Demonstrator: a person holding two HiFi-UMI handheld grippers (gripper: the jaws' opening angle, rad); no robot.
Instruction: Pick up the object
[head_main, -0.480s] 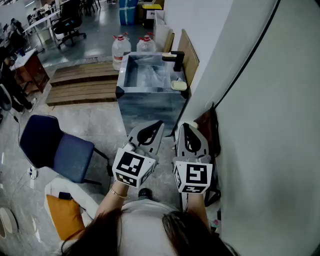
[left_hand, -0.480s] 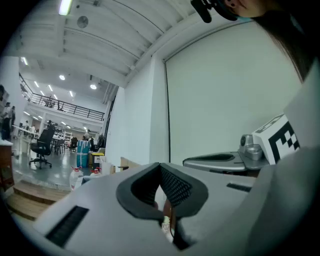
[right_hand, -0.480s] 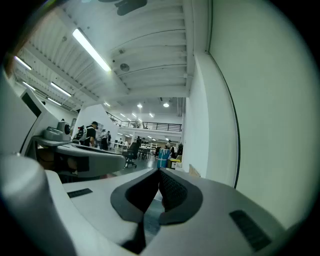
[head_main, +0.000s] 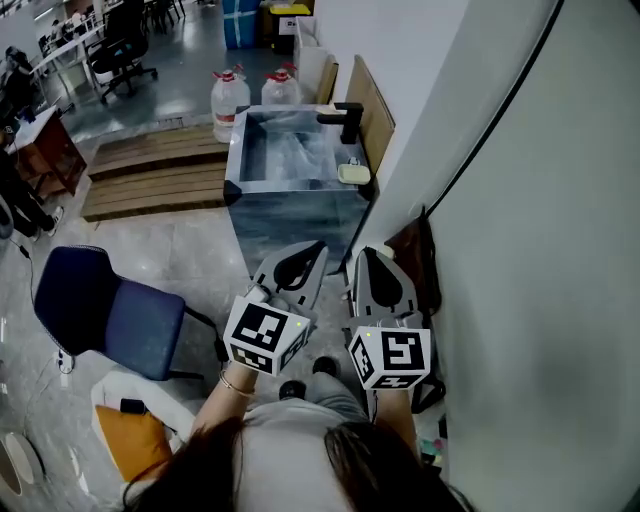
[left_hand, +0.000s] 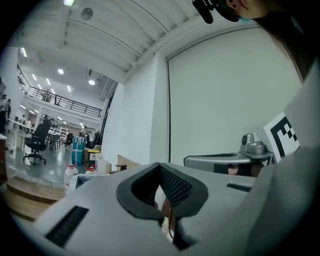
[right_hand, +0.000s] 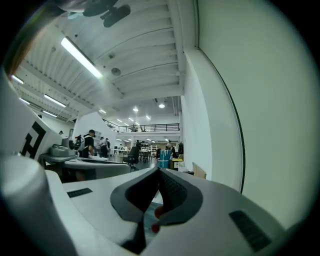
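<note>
Both grippers are held side by side in front of the person, pointing at a grey sink cabinet (head_main: 295, 215) a step away. The left gripper (head_main: 318, 247) is shut, its tips touching with nothing between them; its own view shows this too (left_hand: 160, 166). The right gripper (head_main: 362, 251) is likewise shut and empty (right_hand: 159, 171). The sink basin has a black faucet (head_main: 346, 120) at its right rim. A pale yellowish pad or soap (head_main: 353, 173) lies on that rim. Neither gripper touches anything.
A white wall (head_main: 520, 230) runs close along the right, with a dark brown bag (head_main: 420, 265) at its foot. A blue chair (head_main: 105, 310) stands left. Two water bottles (head_main: 228, 98) and wooden pallets (head_main: 150, 175) lie beyond the sink. An orange cushion (head_main: 130, 435) is lower left.
The view has shifted a little and a shoe now shows on the floor under the grippers. Both grippers keep the same pose and stay shut.
</note>
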